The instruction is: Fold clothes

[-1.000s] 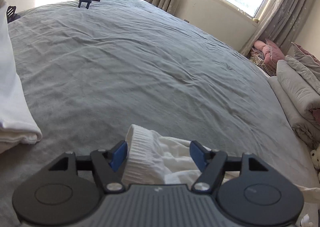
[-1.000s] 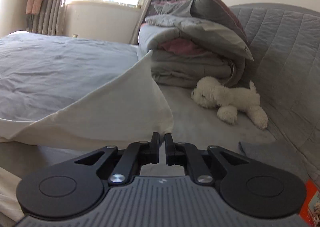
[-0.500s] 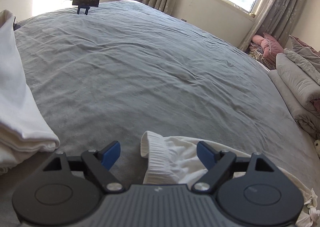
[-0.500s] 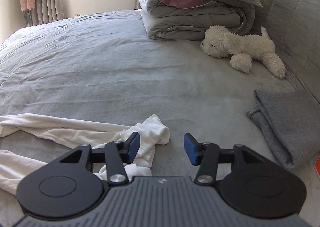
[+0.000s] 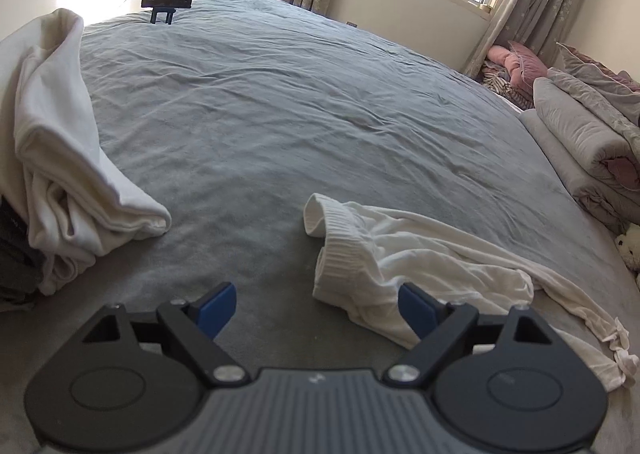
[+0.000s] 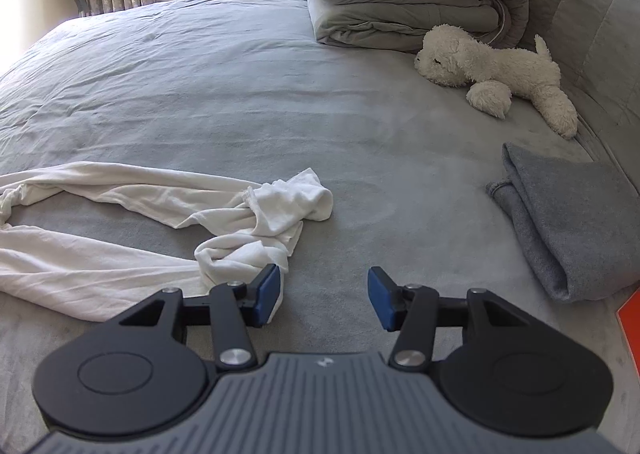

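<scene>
On the grey bed (image 5: 280, 126) a white garment (image 5: 420, 258) is spread out loose and rumpled, held by neither tool. Seen from the left wrist, its ribbed cuff (image 5: 340, 242) lies ahead of the left gripper (image 5: 316, 310) and toward its right-hand finger; the cloth's near edge is overlapped in the picture by that finger's blue pad (image 5: 416, 312), though contact cannot be judged. The left jaws are opening and stand wide; most of the gap between them shows bare bedcover, with only the garment's edge reaching in at the right. A folded white pile (image 5: 60, 158) is seen well to the left, and a rolled duvet (image 5: 580, 150) at the far right.

From the right wrist, the garment (image 6: 132, 230) is seen stretching away to the left, its bunched end (image 6: 280, 214) lying ahead and left of the right gripper (image 6: 324, 298). The cloth comes up to the outer side of the left-hand pad (image 6: 268, 296); nothing is between the pads, only bedcover. The right jaws are parted and released. A folded grey cloth (image 6: 568, 222) lies to the right, apart from the gripper, and a plush dog (image 6: 492, 70) rests further back beside the stacked bedding (image 6: 412, 2).
</scene>
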Tool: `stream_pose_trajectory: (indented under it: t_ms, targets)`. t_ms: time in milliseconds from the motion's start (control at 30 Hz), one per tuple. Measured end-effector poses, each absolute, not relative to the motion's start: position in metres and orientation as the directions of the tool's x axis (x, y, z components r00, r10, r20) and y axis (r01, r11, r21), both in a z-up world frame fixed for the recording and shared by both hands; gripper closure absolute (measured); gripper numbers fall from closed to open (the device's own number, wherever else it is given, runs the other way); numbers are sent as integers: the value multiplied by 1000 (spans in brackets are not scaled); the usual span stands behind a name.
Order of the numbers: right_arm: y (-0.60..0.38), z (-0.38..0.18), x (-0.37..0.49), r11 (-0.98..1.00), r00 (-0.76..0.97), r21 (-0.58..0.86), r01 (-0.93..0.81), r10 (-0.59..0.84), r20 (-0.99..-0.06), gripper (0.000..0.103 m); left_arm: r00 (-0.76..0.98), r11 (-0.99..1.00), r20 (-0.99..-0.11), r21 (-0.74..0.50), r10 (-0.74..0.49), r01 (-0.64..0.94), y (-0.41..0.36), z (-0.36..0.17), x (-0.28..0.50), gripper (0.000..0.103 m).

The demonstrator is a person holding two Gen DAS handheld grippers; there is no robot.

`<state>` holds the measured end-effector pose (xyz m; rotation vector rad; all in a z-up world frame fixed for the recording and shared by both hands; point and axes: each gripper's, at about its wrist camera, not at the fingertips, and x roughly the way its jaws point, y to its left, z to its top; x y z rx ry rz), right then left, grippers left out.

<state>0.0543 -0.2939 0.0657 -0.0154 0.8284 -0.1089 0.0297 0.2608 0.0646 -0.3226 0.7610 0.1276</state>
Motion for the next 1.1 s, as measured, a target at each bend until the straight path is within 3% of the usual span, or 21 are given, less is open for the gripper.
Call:
stream_pose_trajectory:
  t_ms: [233, 533, 567, 600, 633, 667, 900, 1000, 1100]
  targets:
    - [-282, 64, 52, 999, 663, -19, 27, -32, -748, 59, 650, 958, -759, -210, -33, -196, 250, 43, 43, 28]
    - [-258, 46, 68, 994, 633, -104, -44, -52, -772, 60, 650, 958, -760, -174, 17, -229, 227, 26, 76, 28]
    - [-257, 44, 69, 993, 635, -110, -49, -54, -771, 61, 657, 958, -754, -178, 14, -225, 226, 26, 79, 32]
    - [-256, 43, 70, 992, 638, -113, -50, -55, -768, 74, 664, 958, -747, -183, 11, -221, 224, 26, 82, 40]
    - [-256, 42, 71, 992, 638, -114, -47, -58, -768, 94, 671, 958, -742, -188, 7, -218, 223, 26, 84, 56]
    - [-258, 43, 71, 993, 644, -111, -33, -63, -763, 95, 673, 955, -739, -198, 1, -219, 224, 28, 85, 70]
    - [-285, 88, 54, 991, 789, 49, 123, -68, -610, 103, 752, 903, -653, -372, -89, -216, 244, 67, 63, 86]
    - [-301, 103, 47, 971, 822, 151, 183, -67, -566, 103, 785, 899, -611, -393, -97, -195, 249, 81, 45, 88]
    - [-307, 106, 46, 964, 826, 184, 191, -57, -560, 103, 769, 901, -632, -384, -96, -203, 251, 78, 42, 93]
